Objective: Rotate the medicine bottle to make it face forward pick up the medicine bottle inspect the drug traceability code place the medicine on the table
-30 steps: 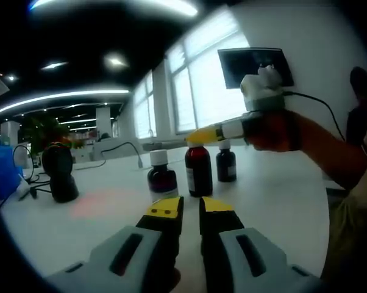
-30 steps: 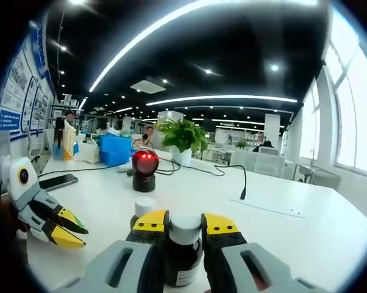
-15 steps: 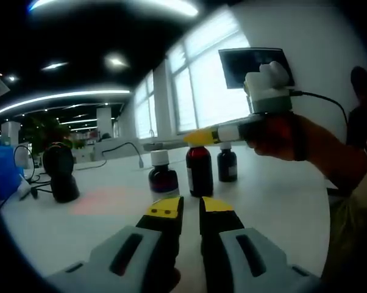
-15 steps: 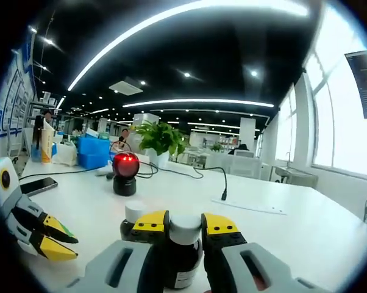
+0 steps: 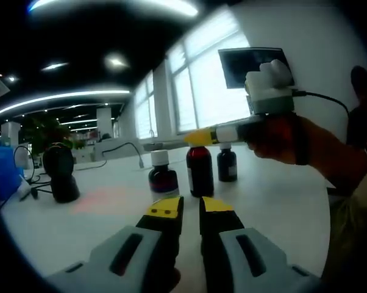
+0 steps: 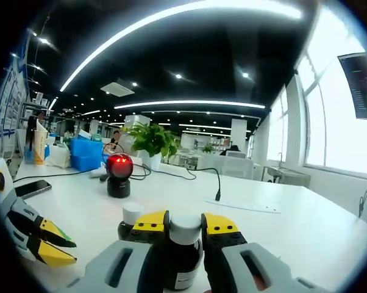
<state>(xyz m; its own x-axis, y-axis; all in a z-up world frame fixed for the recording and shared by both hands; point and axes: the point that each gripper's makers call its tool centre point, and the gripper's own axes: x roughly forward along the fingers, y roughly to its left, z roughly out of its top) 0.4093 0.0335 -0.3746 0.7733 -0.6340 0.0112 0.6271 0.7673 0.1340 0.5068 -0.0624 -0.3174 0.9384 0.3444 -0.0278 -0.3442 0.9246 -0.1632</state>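
Left gripper view: your left hand-held gripper (image 5: 190,207) sits low over the white surface (image 5: 275,195), jaws nearly together w/ only a thin slit, nothing between them. Ahead stand 3 dark bottles w/ white caps. Your right hand-held gripper (image 5: 195,136) reaches in from the right and pinches the middle medicine bottle (image 5: 199,171) at its cap. A black barcode scanner (image 5: 59,172) stands off to the left.

Right gripper view: right jaws are closed on the white-capped medicine bottle (image 6: 184,251), which is upright betw. them. Another bottle (image 6: 130,221) stands just beside it. The scanner (image 6: 119,176), lit red, is further back on the surface (image 6: 305,226), w/ a phone (image 6: 30,188) nearby.
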